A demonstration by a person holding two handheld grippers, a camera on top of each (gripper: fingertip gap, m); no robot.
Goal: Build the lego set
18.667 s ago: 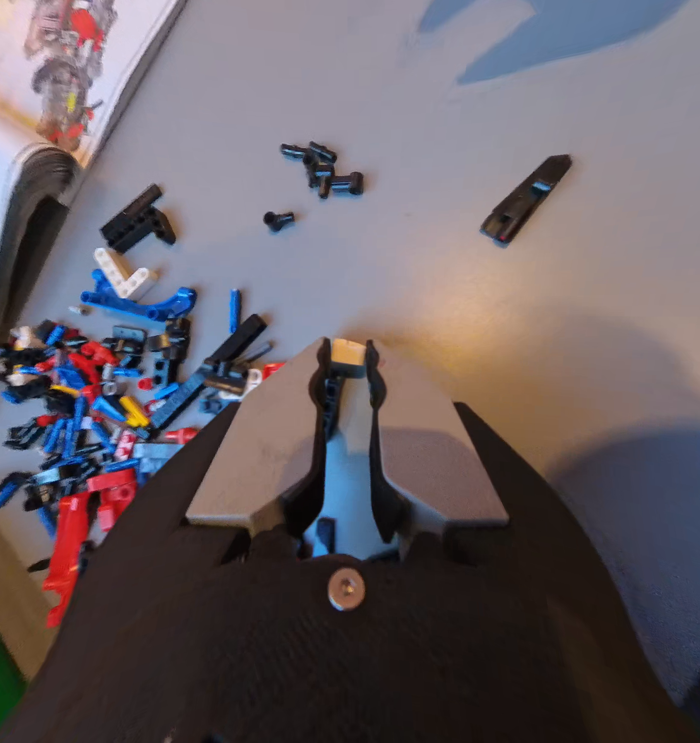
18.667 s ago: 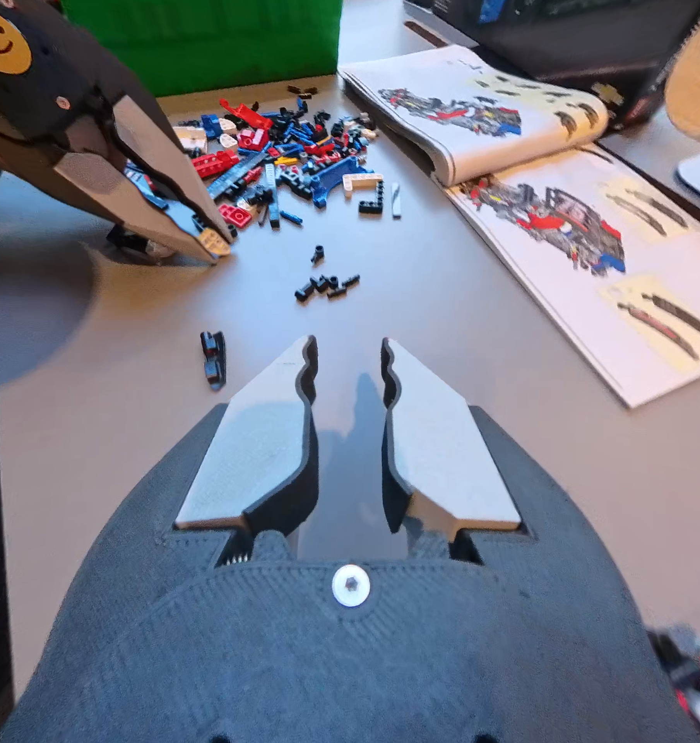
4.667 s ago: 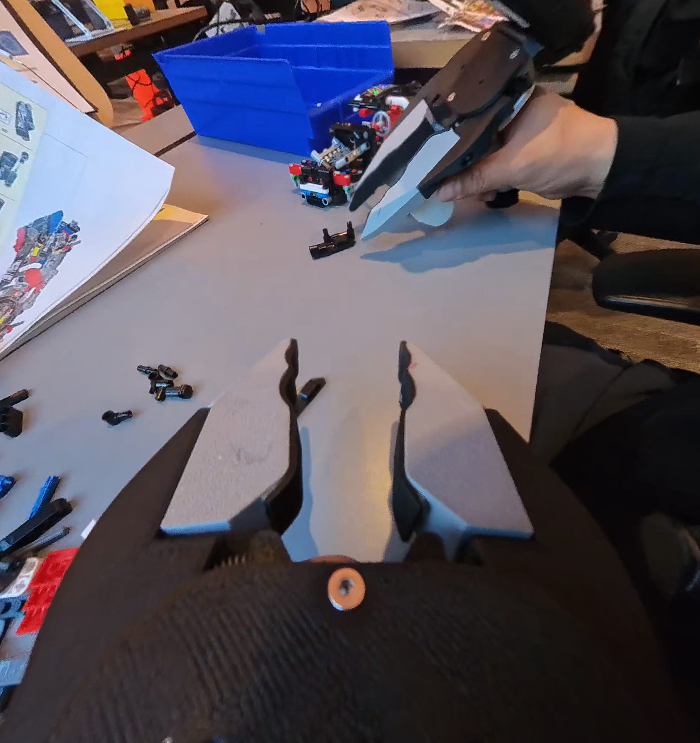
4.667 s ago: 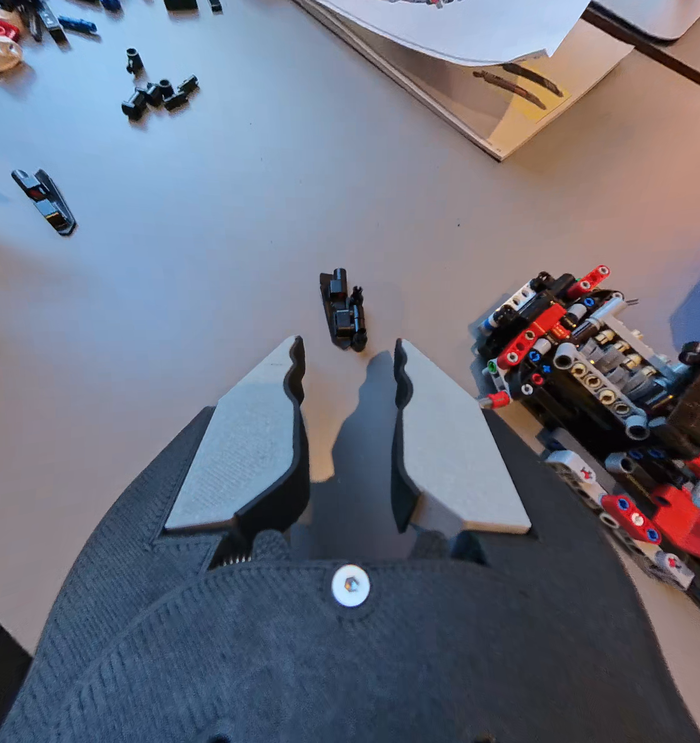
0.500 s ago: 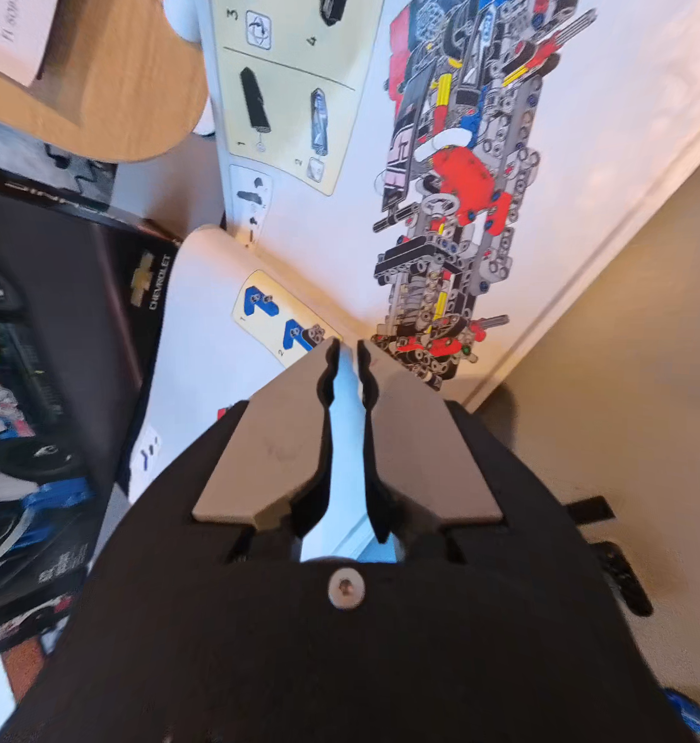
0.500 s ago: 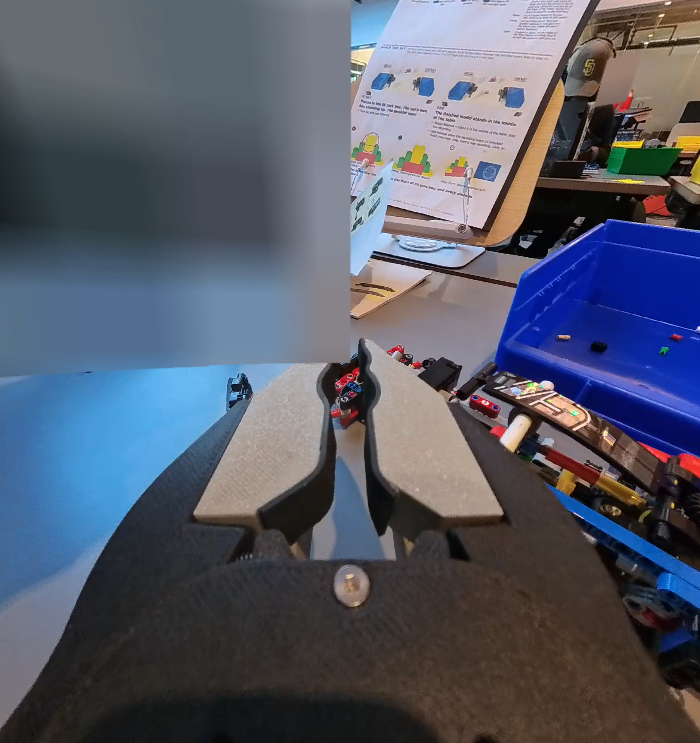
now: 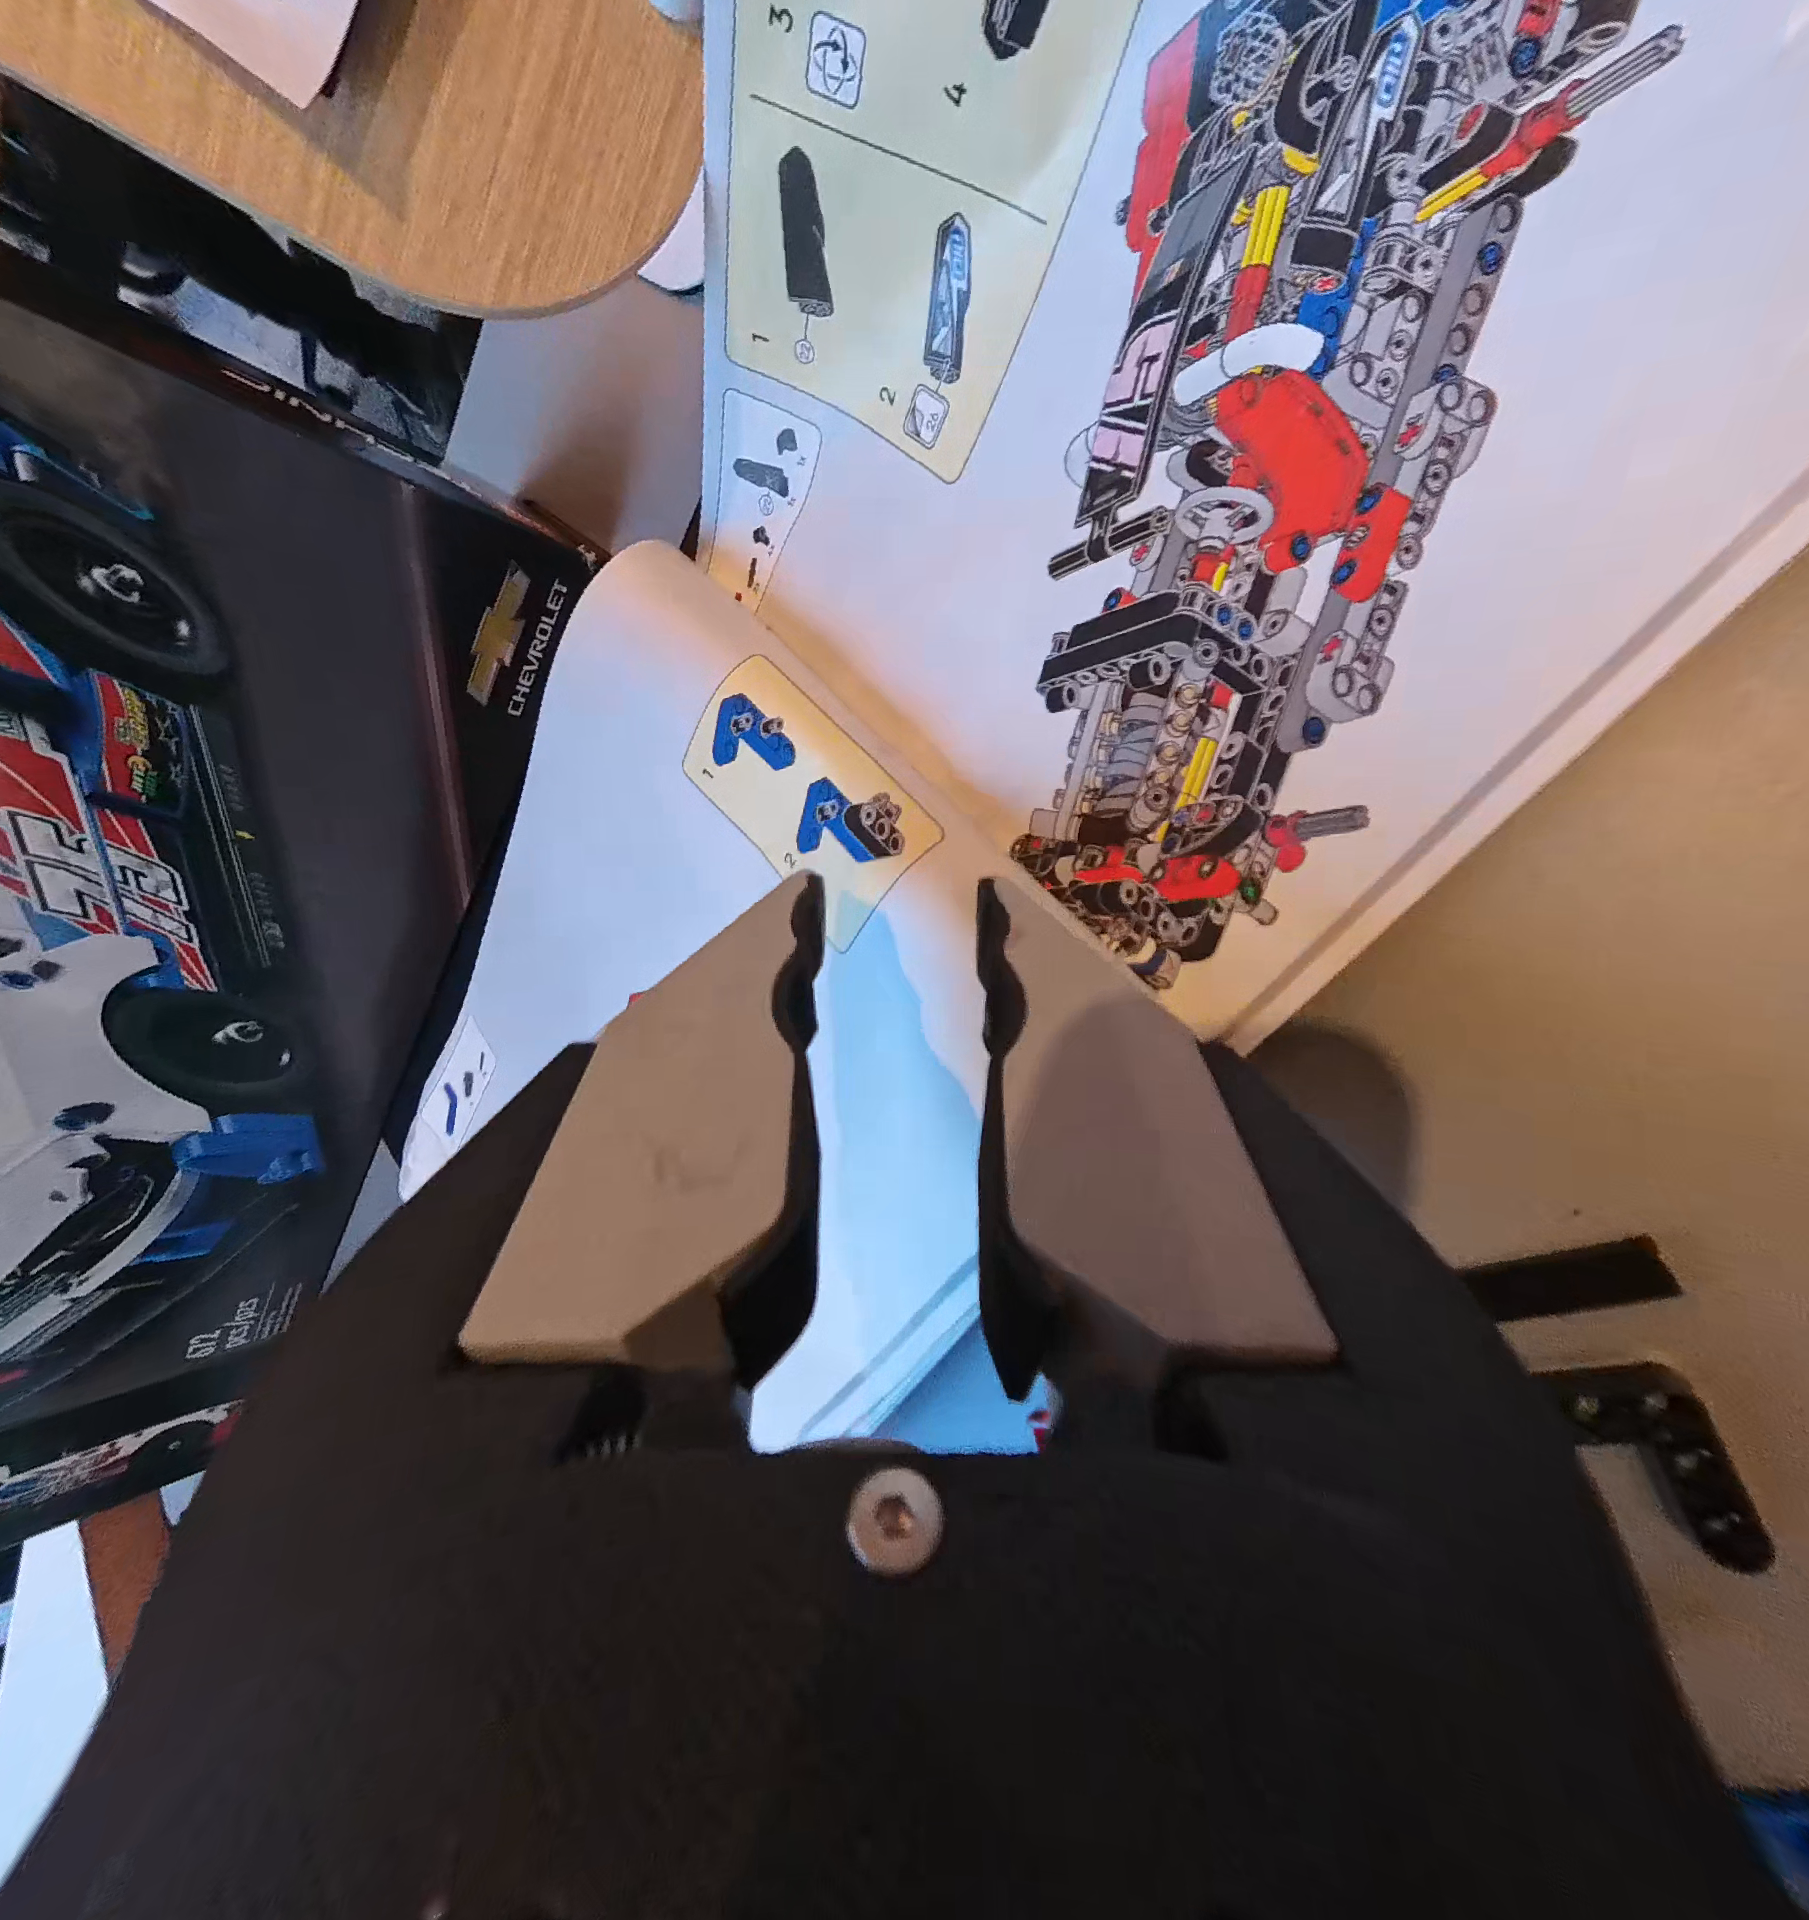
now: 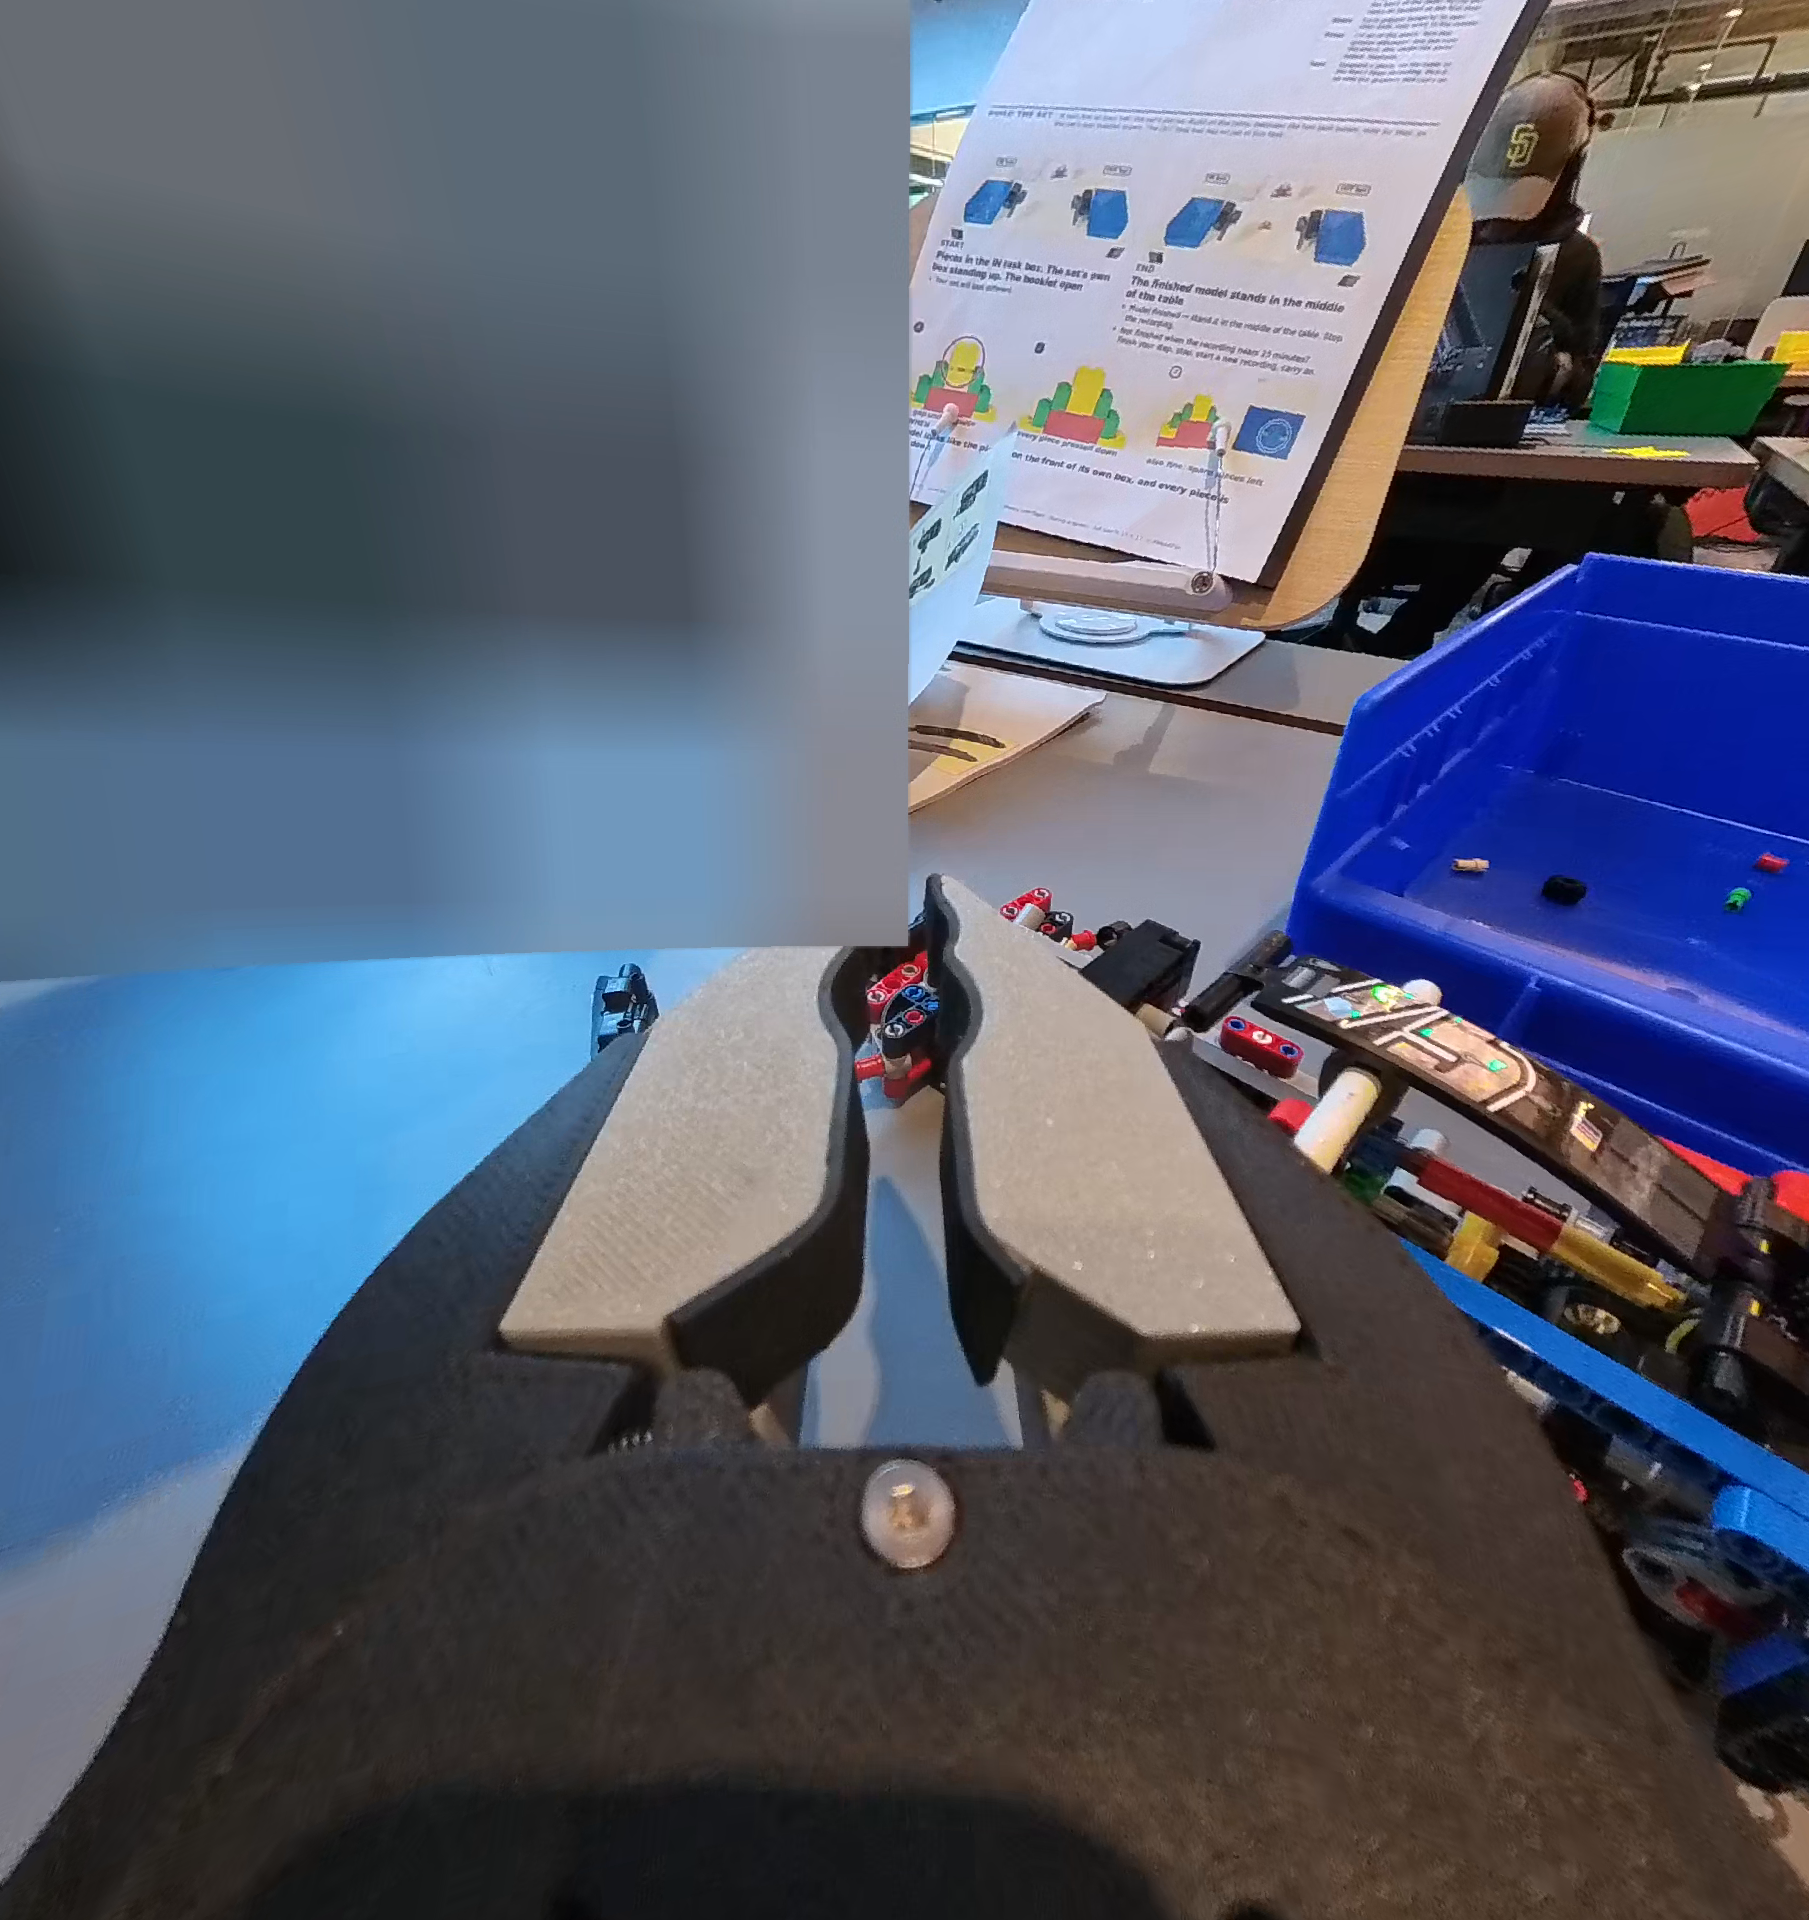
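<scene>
Hovering over instruction booklet (image 7: 1565, 436), left gripper (image 7: 895, 894) gaping, empty | right gripper (image 8: 905, 935) nearly closed, empty, pointing at partly built model (image 8: 1451, 1132).

Coarse, ribbed matt black plastic seen on left gripper (image 7: 892, 904) body; grey finger pads (image 7: 671, 1174) matt, faintly scuffed. Grainy grey pads (image 8: 1087, 1164) noted on right gripper (image 8: 905, 971). Open white paper instruction booklet (image 7: 1606, 436) printed smooth, slightly sheened. Dark cardboard set box (image 7: 287, 727) glossy. Blue plastic bin (image 8: 1606, 790) smooth, shiny. Light wood-grain board (image 7: 412, 135) matt.
</scene>
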